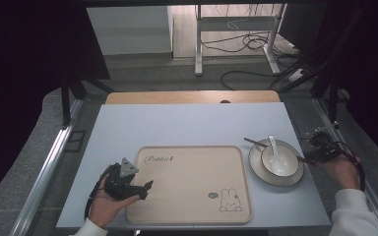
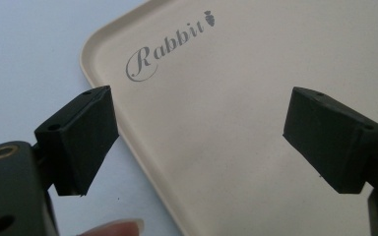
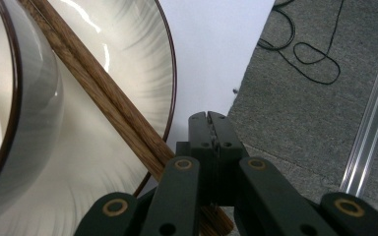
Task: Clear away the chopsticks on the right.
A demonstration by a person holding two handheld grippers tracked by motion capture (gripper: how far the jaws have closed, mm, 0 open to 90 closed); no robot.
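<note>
STEP: chopsticks (image 3: 103,98) approached on plate (image 1: 256,169) | right gripper (image 3: 209,123) fully closed, nothing held, chopsticks just beside | left gripper (image 2: 197,142) wide open, empty, over tray (image 2: 236,98) | NEXT: right gripper to be opened around chopsticks.

A tray (image 1: 192,187) lay at the tabletop's (image 1: 187,125) near edge. To its right, by the right edge, a plate (image 1: 257,169) held a bowl (image 1: 279,161) containing a spoon (image 1: 275,150); chopsticks (image 1: 256,143) lay across the plate.

Rear edge of the grey tabletop (image 1: 187,125): a wooden board (image 1: 192,97) lies along it. Carpeted floor (image 1: 177,73) beyond: white desk frame (image 1: 236,34), black cables (image 1: 246,44) looped around its legs. Aluminium rails (image 1: 49,162) run along both long sides of the table
</note>
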